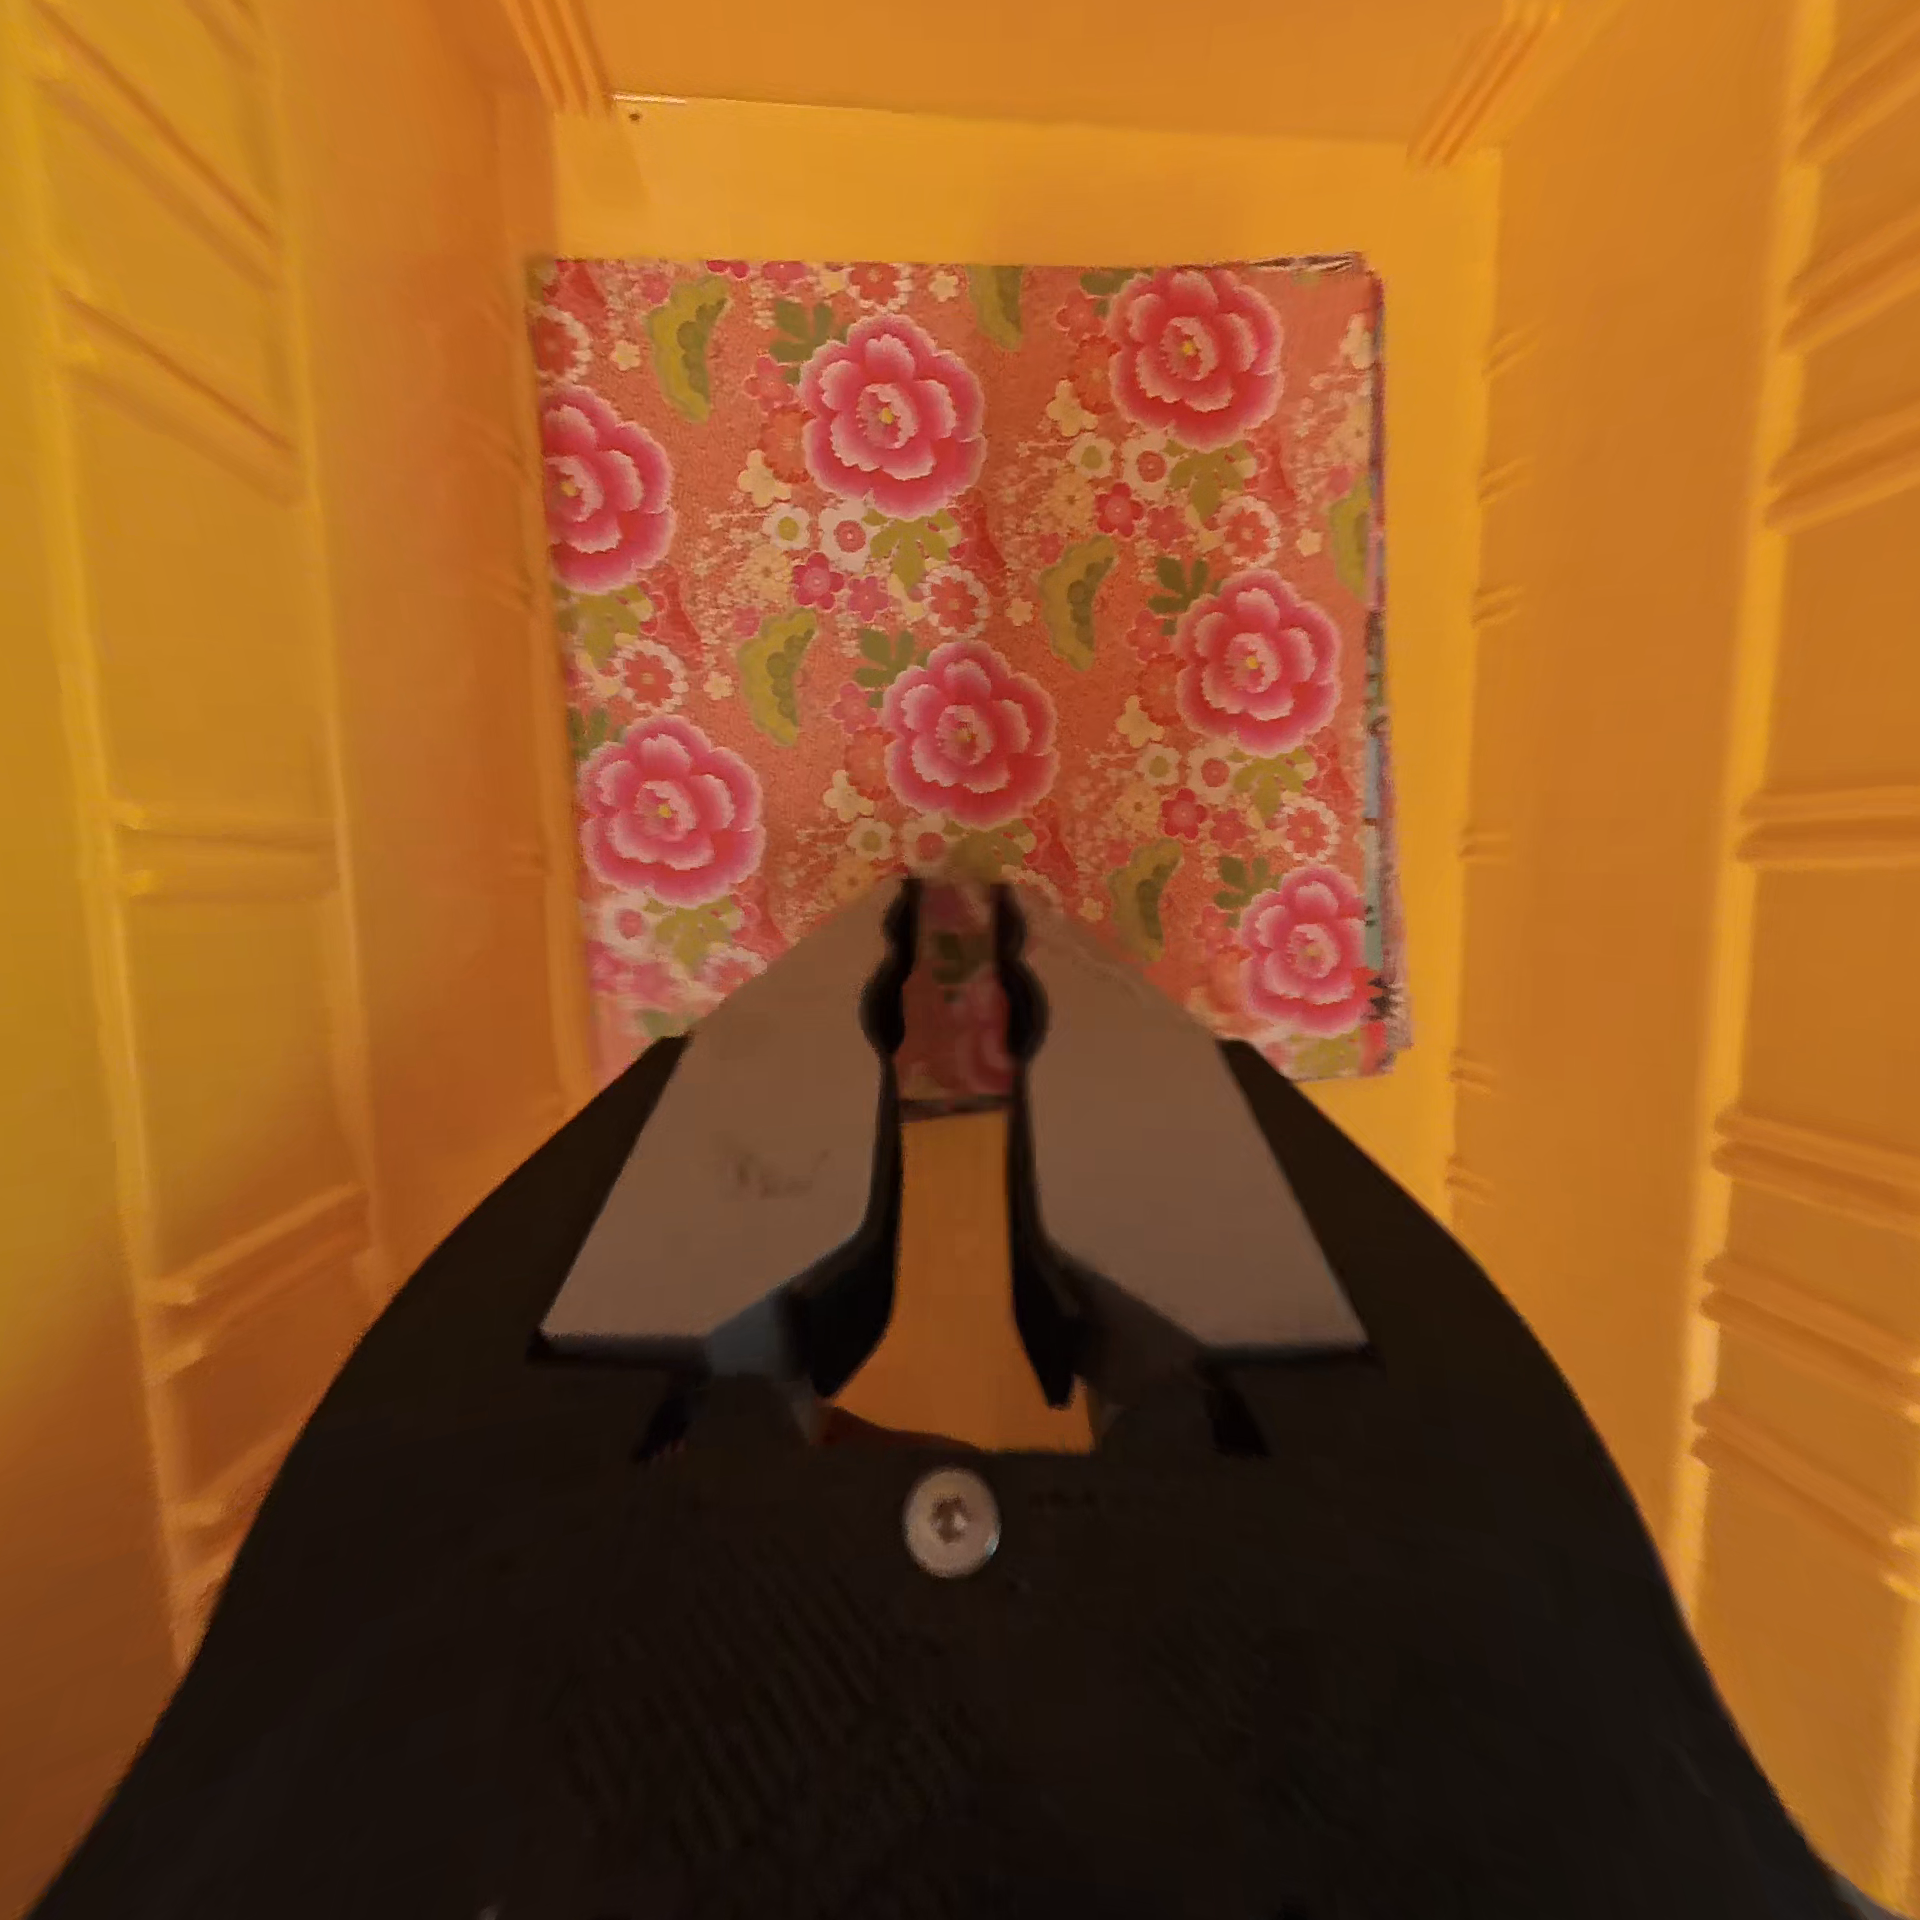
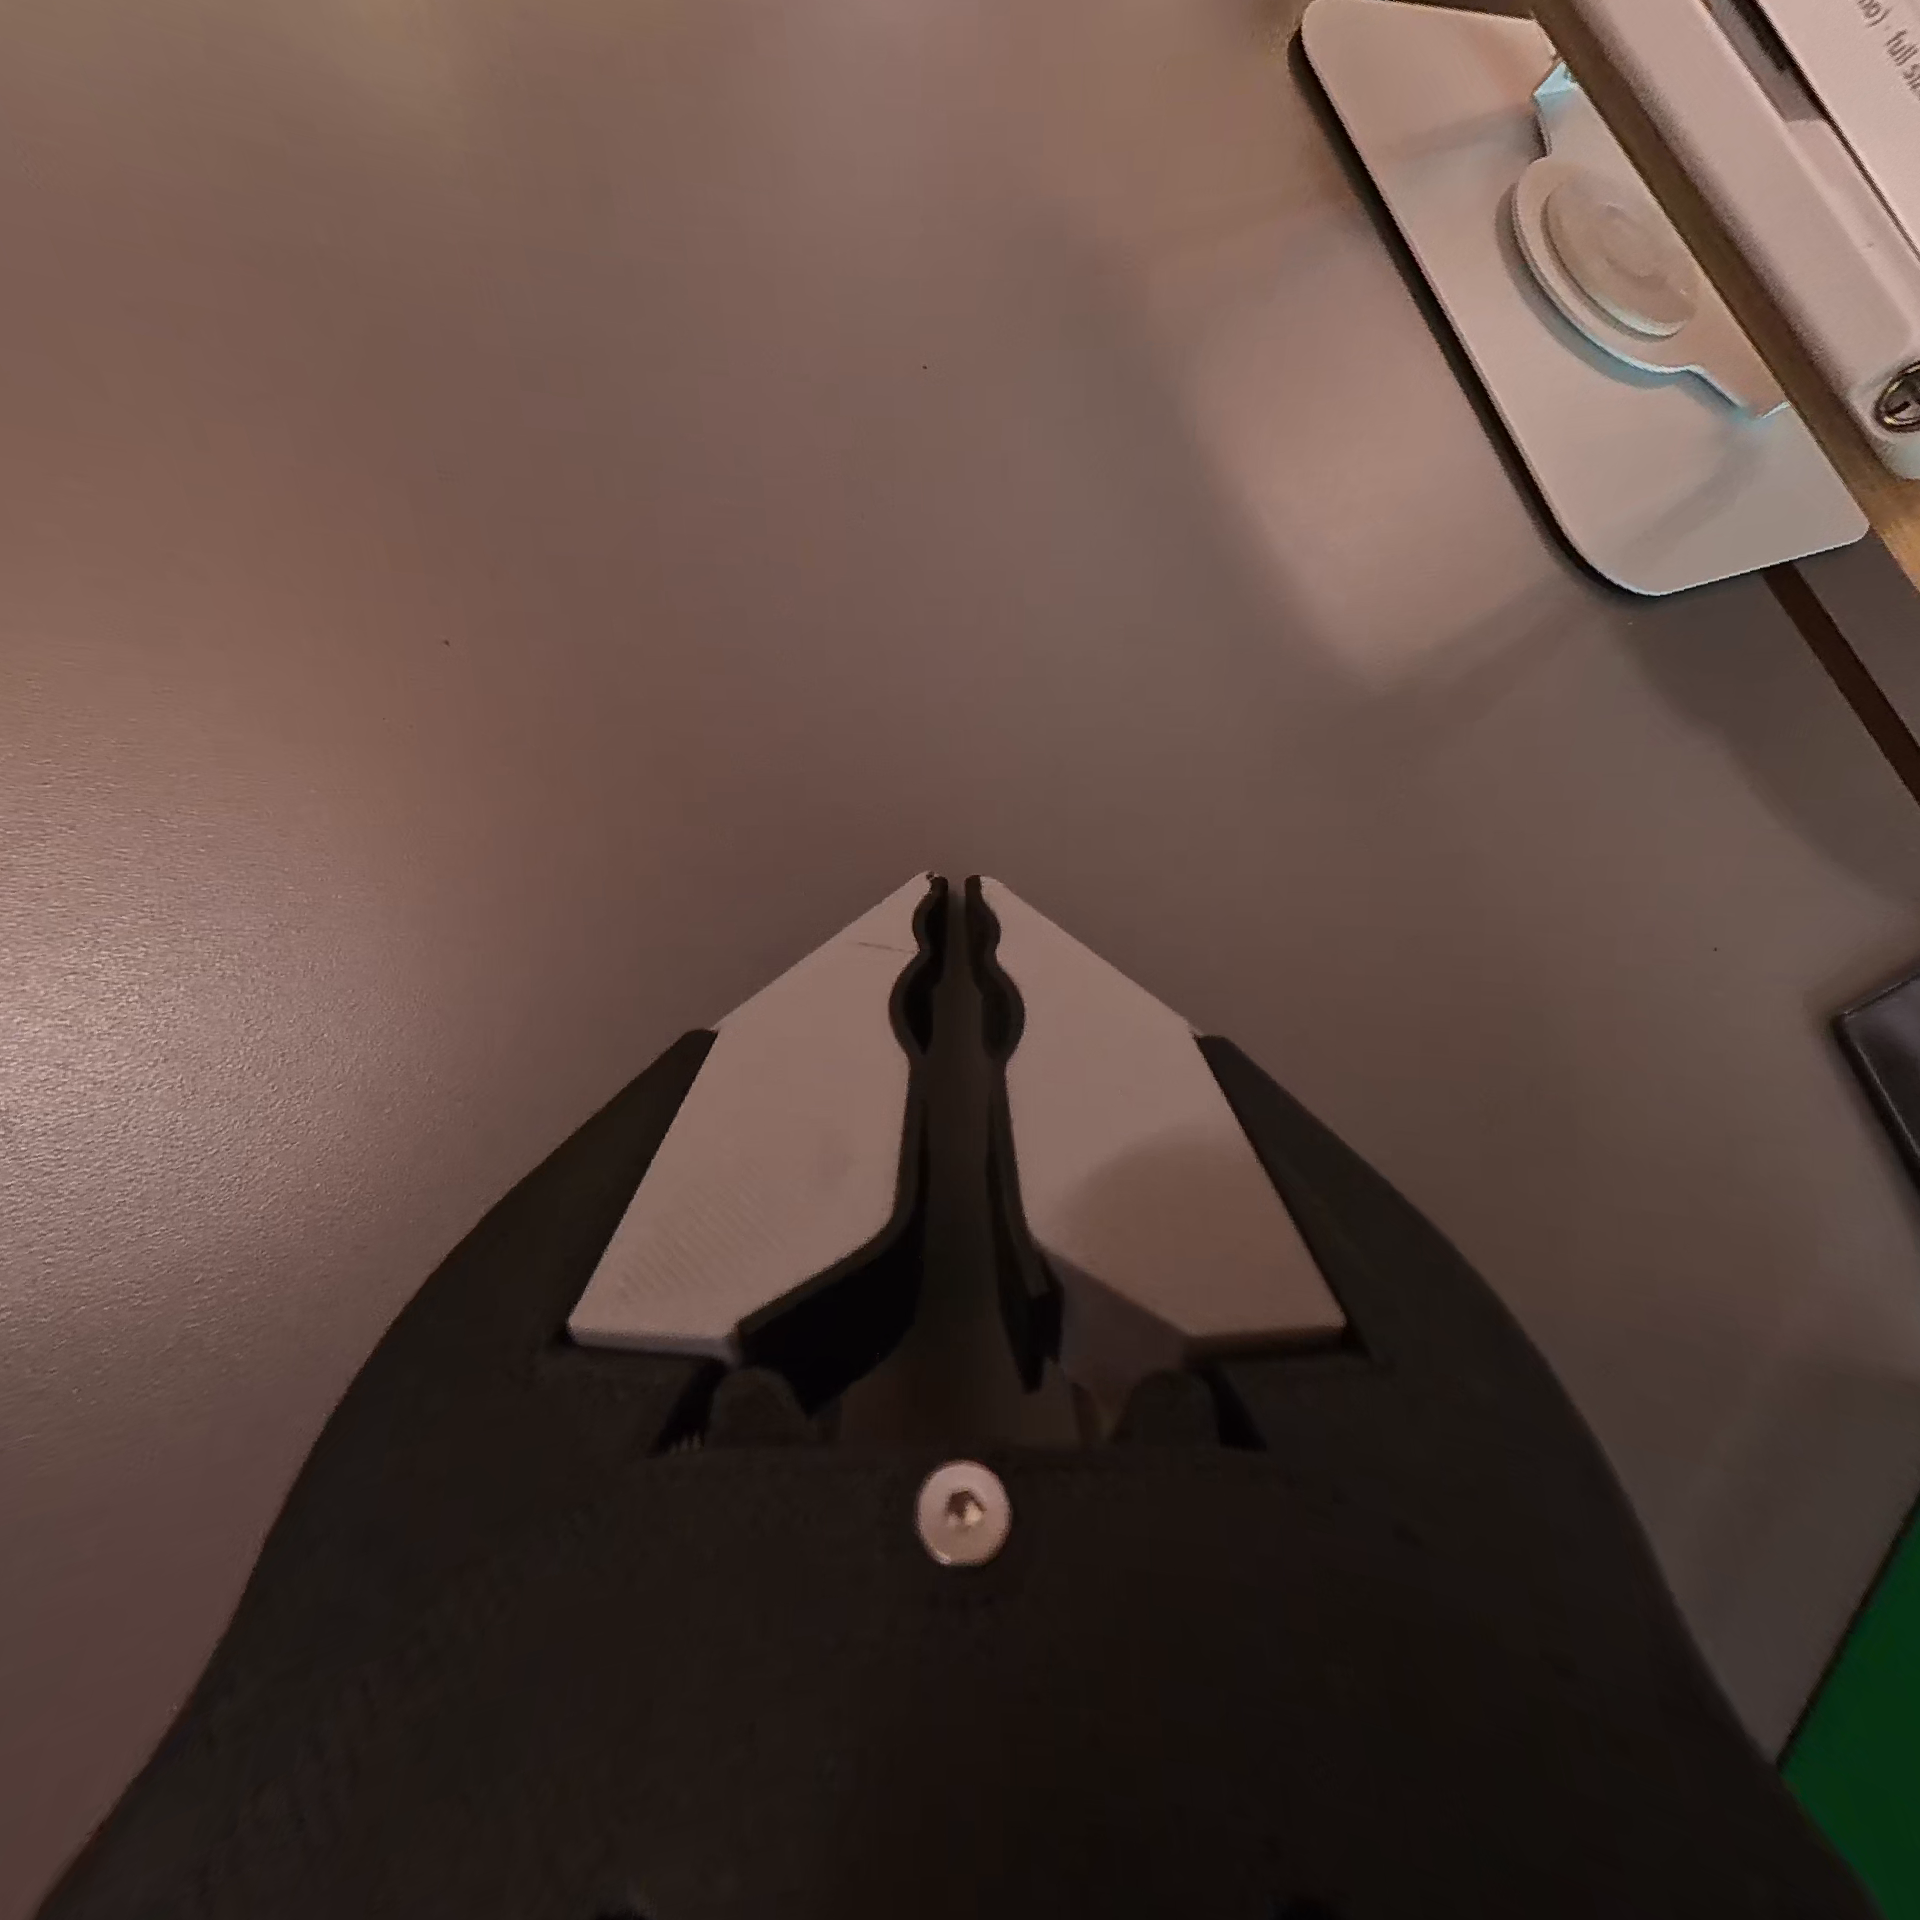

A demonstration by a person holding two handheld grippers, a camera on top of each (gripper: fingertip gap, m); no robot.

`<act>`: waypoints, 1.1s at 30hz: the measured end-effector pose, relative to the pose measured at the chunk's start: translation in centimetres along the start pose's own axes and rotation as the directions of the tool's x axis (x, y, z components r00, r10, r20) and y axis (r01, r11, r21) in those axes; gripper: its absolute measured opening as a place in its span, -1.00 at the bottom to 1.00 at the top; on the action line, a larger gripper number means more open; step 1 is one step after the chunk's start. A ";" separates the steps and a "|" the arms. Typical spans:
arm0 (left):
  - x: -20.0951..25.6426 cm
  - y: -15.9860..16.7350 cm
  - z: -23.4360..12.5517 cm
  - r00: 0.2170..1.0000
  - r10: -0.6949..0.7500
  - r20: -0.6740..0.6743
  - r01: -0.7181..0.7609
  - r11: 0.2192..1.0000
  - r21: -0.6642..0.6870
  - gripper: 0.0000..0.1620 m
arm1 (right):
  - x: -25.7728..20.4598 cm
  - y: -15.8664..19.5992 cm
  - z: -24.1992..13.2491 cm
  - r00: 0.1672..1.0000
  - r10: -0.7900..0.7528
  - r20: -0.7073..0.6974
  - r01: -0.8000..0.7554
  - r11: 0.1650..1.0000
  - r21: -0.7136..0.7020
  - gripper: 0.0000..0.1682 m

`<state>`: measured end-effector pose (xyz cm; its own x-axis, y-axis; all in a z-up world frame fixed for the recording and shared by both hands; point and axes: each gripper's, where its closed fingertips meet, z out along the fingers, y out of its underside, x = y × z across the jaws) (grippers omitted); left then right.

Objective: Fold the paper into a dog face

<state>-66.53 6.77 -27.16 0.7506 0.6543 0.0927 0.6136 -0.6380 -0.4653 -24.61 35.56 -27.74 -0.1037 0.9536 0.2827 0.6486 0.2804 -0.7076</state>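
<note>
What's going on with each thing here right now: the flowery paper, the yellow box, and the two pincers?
Flowery paper: flat, unfolded, atop a stack in the box.
Yellow box: open, holding the stack.
Left gripper: slightly open, tips over the paper's near edge.
Right gripper: nearly shut, empty, above the grey table.

Yellow ribbed bin (image 1: 260, 935); grey tabletop (image 2: 623, 520), white bracket (image 2: 1538, 343) at its corner.

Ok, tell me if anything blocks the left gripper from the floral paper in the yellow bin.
Nothing visible does. The left gripper is already inside the yellow bin, its slightly parted tips over the near edge of the floral paper.
</note>
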 end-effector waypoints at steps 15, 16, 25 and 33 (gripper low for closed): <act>-2.2 -2.2 1.7 0.996 0.021 0.091 -0.025 0.998 0.049 0.14 | -0.2 -0.1 0.1 1.000 -0.010 0.009 0.010 1.000 0.001 -1.00; -2.2 -2.2 1.7 0.995 0.021 0.093 -0.025 0.999 0.044 0.14 | -0.2 -0.2 0.1 1.000 -0.003 0.016 0.003 1.000 0.001 -1.00; -2.8 -2.2 1.3 0.994 -0.015 0.108 0.008 0.998 0.068 -0.38 | -0.1 -0.2 0.1 1.000 -0.021 -0.006 0.021 1.000 0.000 -1.00; -1.4 -1.4 1.0 0.997 0.004 0.078 -0.010 0.997 0.075 -1.00 | -0.1 -0.1 0.1 0.999 -0.042 -0.027 0.042 0.999 -0.001 -1.00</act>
<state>-68.73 7.15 -27.51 0.7316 0.6814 0.0217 0.5858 -0.6122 -0.5311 -24.74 35.41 -27.74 -0.1103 0.9377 0.3295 0.6447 0.3198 -0.6943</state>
